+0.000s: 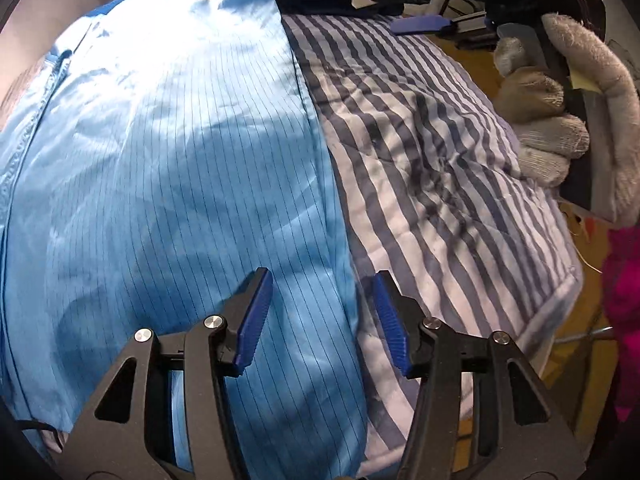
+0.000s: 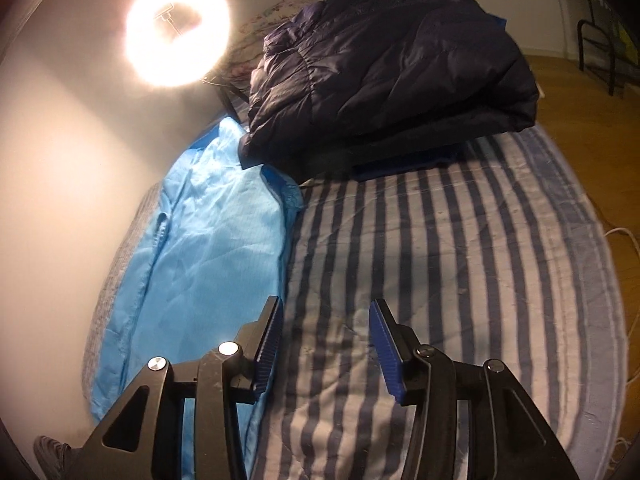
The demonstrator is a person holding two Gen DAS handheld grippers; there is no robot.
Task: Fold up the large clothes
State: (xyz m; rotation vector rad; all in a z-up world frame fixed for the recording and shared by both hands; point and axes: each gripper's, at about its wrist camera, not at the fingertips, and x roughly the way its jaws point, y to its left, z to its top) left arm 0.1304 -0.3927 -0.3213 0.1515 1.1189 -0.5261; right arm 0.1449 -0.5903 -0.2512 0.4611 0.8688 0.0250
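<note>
Left gripper (image 1: pixel 320 316) open, empty, hanging over the garment's right edge; right gripper (image 2: pixel 326 344) open, empty, above bare bedding. I see the striped quilt (image 2: pixel 440 260) covering the bed. Light blue garment (image 1: pixel 168 168) lies flat along the quilt's left side, by the wall. Dark puffer jacket (image 2: pixel 392 64) sits folded at the far end. Gloved hand (image 1: pixel 560 120) carries the right gripper.

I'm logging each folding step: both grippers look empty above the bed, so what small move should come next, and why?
Probably lower the left gripper onto the long edge of the light blue garment just below it and close. Both it and the right gripper are open and hold nothing, and the garment lies in a long strip on the striped quilt, so another fold seems due.
</note>
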